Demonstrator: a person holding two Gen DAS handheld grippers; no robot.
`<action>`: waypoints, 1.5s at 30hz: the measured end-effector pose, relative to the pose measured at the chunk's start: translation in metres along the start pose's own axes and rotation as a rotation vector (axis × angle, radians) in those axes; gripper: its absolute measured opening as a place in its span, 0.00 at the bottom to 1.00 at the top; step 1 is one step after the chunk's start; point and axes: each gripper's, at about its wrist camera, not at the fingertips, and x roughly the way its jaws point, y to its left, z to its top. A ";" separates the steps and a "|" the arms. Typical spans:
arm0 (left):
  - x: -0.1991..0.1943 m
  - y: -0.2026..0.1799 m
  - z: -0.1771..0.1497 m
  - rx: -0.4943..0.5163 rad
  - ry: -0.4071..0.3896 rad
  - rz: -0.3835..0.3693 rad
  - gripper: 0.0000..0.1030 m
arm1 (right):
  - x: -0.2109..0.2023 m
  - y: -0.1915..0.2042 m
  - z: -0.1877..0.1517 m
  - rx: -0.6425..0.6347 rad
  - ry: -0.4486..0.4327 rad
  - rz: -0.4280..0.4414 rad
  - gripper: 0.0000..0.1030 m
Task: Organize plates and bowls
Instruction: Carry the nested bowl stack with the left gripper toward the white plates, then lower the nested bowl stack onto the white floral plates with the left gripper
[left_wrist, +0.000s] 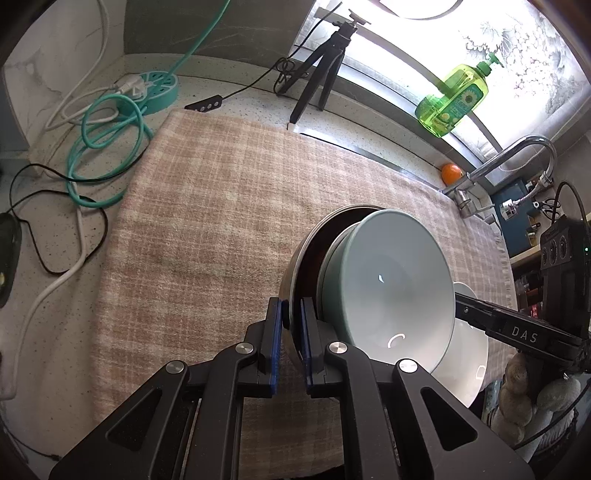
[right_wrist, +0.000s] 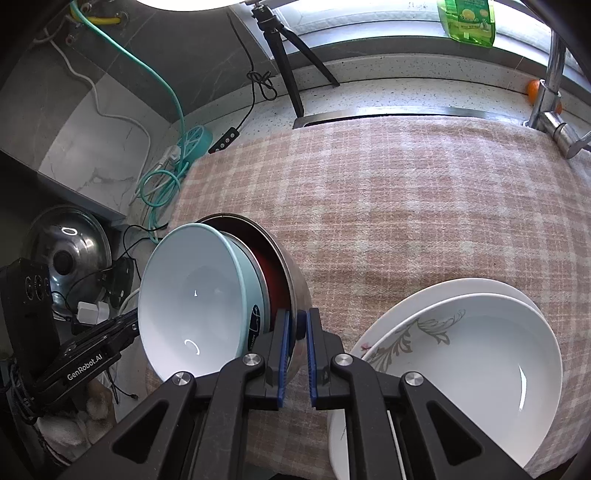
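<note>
A steel bowl (left_wrist: 295, 266) with a dark red inside is held tilted on edge above the checked cloth. A pale blue bowl (left_wrist: 388, 288) with a white inside is nested in it. My left gripper (left_wrist: 291, 314) is shut on the steel rim at one side. My right gripper (right_wrist: 298, 321) is shut on the same steel bowl (right_wrist: 291, 266) at the opposite side, next to the blue bowl (right_wrist: 192, 295). Each gripper's black fingers (right_wrist: 122, 326) show in the other's view. A white flower-patterned deep plate (right_wrist: 461, 350) lies stacked on a white plate (right_wrist: 491, 288) on the cloth, to the right.
The pink checked cloth (left_wrist: 221, 221) covers the counter. Behind it are a black tripod (left_wrist: 325, 66), a green soap bottle (left_wrist: 454, 96), a faucet (left_wrist: 517, 155) and an orange (left_wrist: 451, 172). A teal power strip (left_wrist: 155, 92) and cables lie at the left. A steel lid (right_wrist: 66, 243) sits beyond the cloth.
</note>
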 end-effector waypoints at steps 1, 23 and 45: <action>-0.001 -0.001 0.001 0.006 -0.003 -0.001 0.08 | -0.002 0.000 -0.001 0.002 -0.004 0.001 0.08; -0.017 -0.059 0.007 0.120 -0.037 -0.064 0.08 | -0.071 -0.030 -0.012 0.071 -0.104 -0.012 0.08; 0.012 -0.140 -0.017 0.224 0.035 -0.128 0.08 | -0.118 -0.109 -0.049 0.179 -0.129 -0.068 0.08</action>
